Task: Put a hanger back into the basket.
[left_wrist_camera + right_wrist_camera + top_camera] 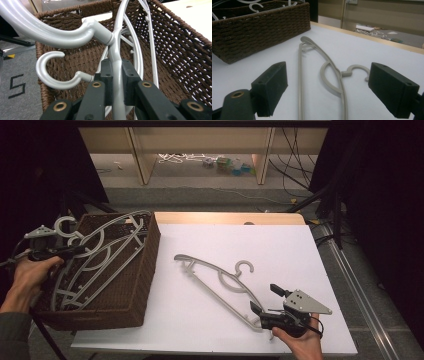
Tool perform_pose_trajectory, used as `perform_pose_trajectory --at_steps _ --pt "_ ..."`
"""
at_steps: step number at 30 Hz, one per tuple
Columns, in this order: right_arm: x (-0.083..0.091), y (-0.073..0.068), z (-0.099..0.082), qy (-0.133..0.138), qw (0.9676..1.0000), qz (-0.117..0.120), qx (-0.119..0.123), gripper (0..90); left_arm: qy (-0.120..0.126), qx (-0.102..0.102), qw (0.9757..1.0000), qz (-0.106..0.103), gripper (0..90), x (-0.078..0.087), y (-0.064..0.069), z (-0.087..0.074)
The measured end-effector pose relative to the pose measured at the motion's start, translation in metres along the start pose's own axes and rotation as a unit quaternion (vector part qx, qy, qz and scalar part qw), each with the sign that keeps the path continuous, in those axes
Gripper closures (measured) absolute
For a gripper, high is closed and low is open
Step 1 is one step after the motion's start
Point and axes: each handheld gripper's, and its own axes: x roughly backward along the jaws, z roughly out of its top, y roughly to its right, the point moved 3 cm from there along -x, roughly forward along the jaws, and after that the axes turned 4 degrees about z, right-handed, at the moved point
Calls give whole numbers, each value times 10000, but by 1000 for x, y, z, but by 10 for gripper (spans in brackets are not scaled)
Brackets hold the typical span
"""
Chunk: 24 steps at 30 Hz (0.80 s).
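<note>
The left tool [116, 82] pinches a grey hanger [116, 50] over the wicker basket [142, 285] at the counter's left edge; the right tool [328, 92] stands spread around another hanger [299, 82] near the front edge.

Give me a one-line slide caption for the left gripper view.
Left tongs shut on a grey plastic hanger above the brown wicker basket, a second hanger's hook beside it.

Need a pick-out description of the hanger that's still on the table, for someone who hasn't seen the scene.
Start at the white table top and look right of the brown wicker basket. One grey plastic hanger lies flat on the bare surface, its hook toward the far side and one end by the open right gripper. It is the loose one: the other hangers are in the basket, one clamped in the left gripper.
</note>
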Motion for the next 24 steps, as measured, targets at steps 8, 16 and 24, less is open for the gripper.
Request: perform_pose_trajectory --at_steps 8,16,24 --pt "0 1 0 15 10000 -50 16 167 -341 -225 9990 157 818 -5 -1 -3" --pt "0 1 0 13 10000 -38 6 167 -678 -477 9963 224 816 -17 4 -5" --pt "0 1 -1 24 10000 5 -8 167 -989 -557 9932 266 801 -32 12 -10"
